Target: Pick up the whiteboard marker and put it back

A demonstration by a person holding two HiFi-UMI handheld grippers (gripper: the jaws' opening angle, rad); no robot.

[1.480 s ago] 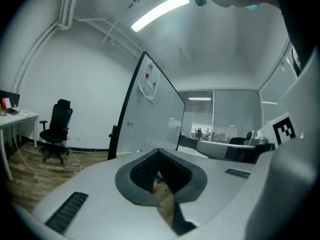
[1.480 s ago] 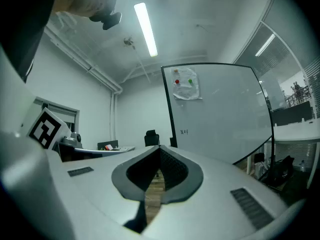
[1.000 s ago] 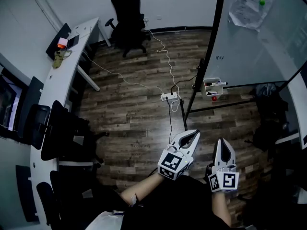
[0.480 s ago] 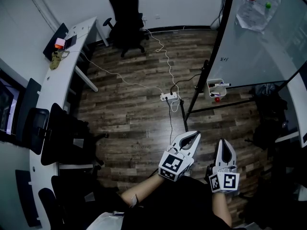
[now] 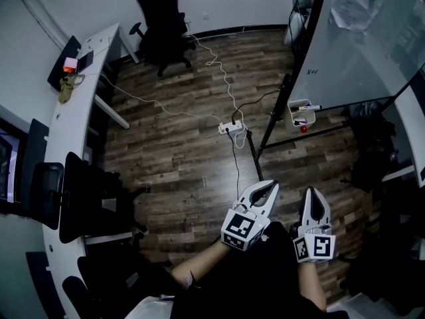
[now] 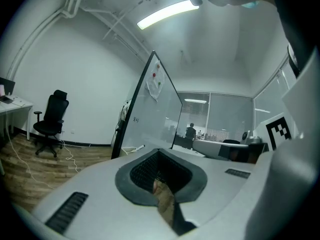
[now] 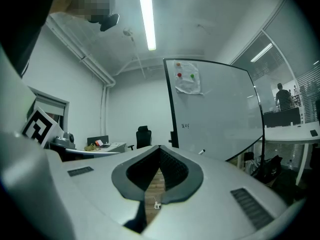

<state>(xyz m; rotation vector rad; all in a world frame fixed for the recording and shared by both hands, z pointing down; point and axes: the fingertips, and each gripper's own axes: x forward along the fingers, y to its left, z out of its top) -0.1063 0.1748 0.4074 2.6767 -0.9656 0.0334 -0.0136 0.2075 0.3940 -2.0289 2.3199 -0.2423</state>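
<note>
Whiteboard [image 5: 358, 52] on stand, upper right. L gripper [image 5: 269, 187] and R gripper [image 5: 312, 194], foreground: both clenched, empty, well apart from board. Tray [image 5: 292, 115] at board's lower edge holds whiteboard marker [image 5: 309, 107]. Risks (2): approach w/ jaws unopened could knock marker off tray; power strip [image 5: 229, 128] cable underfoot could trip.

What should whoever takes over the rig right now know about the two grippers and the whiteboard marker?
Left gripper: jaws together, nothing between them.
Right gripper: jaws together, empty.
Both are held low in front of the person, pointing roughly towards the whiteboard.
Whiteboard marker: lying in the small tray at the whiteboard's lower edge, well clear of both grippers.
Done: nothing yet; the marker is untouched.
Left: approach the tray, open a gripper, pick the marker up, then put it back.
</note>
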